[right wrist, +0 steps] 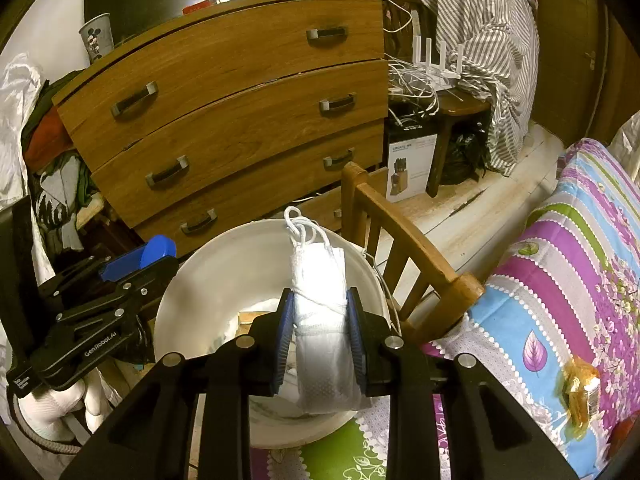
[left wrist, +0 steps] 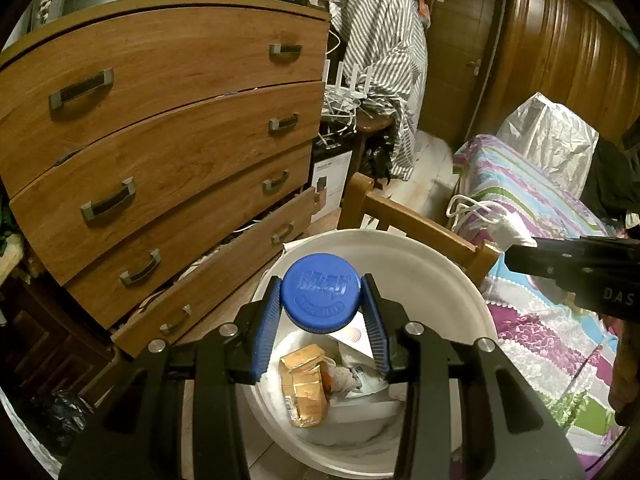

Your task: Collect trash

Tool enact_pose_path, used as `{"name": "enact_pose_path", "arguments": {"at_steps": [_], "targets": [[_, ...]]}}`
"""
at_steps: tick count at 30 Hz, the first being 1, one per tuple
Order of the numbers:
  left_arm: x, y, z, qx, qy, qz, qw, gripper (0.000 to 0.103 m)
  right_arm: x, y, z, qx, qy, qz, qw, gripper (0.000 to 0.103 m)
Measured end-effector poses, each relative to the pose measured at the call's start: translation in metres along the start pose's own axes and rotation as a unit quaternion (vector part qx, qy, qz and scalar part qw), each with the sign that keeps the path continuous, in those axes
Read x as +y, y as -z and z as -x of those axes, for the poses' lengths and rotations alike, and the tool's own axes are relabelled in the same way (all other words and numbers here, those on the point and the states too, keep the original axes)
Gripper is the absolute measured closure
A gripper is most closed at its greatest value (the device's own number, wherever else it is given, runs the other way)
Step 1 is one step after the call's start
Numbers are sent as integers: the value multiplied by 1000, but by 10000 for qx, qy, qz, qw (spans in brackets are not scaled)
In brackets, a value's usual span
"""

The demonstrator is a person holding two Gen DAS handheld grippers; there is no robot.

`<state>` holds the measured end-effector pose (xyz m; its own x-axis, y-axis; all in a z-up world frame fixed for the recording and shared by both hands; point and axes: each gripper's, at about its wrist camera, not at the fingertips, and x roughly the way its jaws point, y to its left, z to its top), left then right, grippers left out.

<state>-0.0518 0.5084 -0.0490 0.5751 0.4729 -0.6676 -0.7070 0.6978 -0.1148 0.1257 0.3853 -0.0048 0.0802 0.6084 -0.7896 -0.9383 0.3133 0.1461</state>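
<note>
My left gripper is shut on a round blue plastic lid and holds it above the white bin. Inside the bin lie a gold wrapper and white paper scraps. My right gripper is shut on a rolled white face mask with loops at its top, held over the same white bin. The left gripper with the blue lid shows at the left of the right wrist view. The right gripper body shows at the right of the left wrist view.
A wooden chest of drawers stands behind the bin, its bottom drawer ajar. A wooden chair back is right of the bin. A bed with a striped floral cover holds an orange-gold wrapper. Striped cloth hangs further back.
</note>
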Motion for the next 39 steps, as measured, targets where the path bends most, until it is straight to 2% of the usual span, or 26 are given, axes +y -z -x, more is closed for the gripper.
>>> {"name": "enact_pose_path", "arguments": {"at_steps": [3, 4, 5, 6, 7, 13, 15, 17, 19, 21, 23, 29, 34, 39], "targets": [[1, 0, -3, 21, -14, -5, 10000, 64, 1, -1, -2, 18, -20, 31, 10000, 75], [1, 0, -5, 54, -40, -9, 10000, 59, 2, 0, -4, 21, -40, 35, 10000, 72], [2, 0, -7, 80, -66, 7, 9999, 52, 1, -1, -4, 0, -57, 11, 10000, 62], [3, 1, -7, 71, -93, 25, 9999, 41, 1, 0, -4, -22, -61, -4, 10000, 57], [3, 2, -7, 65, -121, 45, 9999, 39, 0, 1, -4, -36, -75, -23, 10000, 54], [9, 5, -7, 75, -162, 100, 9998, 38, -4, 9, 2, -154, -129, -75, 9998, 54], [9, 6, -1, 13, -155, 108, 9998, 35, -2, 15, 13, -346, -197, -61, 9992, 54], [8, 9, 12, -129, -141, 85, 9998, 28, 3, 26, 31, -677, -217, -2, 9975, 43], [5, 15, 30, -335, -216, 72, 9992, 13, 10, 41, 49, -967, -234, 76, 9950, 33], [1, 22, 47, -535, -251, 85, 9982, 6, 17, 59, 65, -1183, -180, 209, 9926, 29], [-2, 31, 63, -720, -336, 140, 9967, 6, 23, 80, 81, -1351, -101, 318, 9903, 25], [-14, 46, 82, -720, -370, 228, 9965, 6, 32, 130, 113, -1540, -12, 303, 9876, 21], [-21, 63, 99, -716, -243, 296, 9967, 6, 28, 154, 137, -1682, 11, 190, 9856, 20], [-30, 80, 118, -687, -218, 215, 9972, 6, 29, 162, 153, -1778, 31, 174, 9839, 20]]}}
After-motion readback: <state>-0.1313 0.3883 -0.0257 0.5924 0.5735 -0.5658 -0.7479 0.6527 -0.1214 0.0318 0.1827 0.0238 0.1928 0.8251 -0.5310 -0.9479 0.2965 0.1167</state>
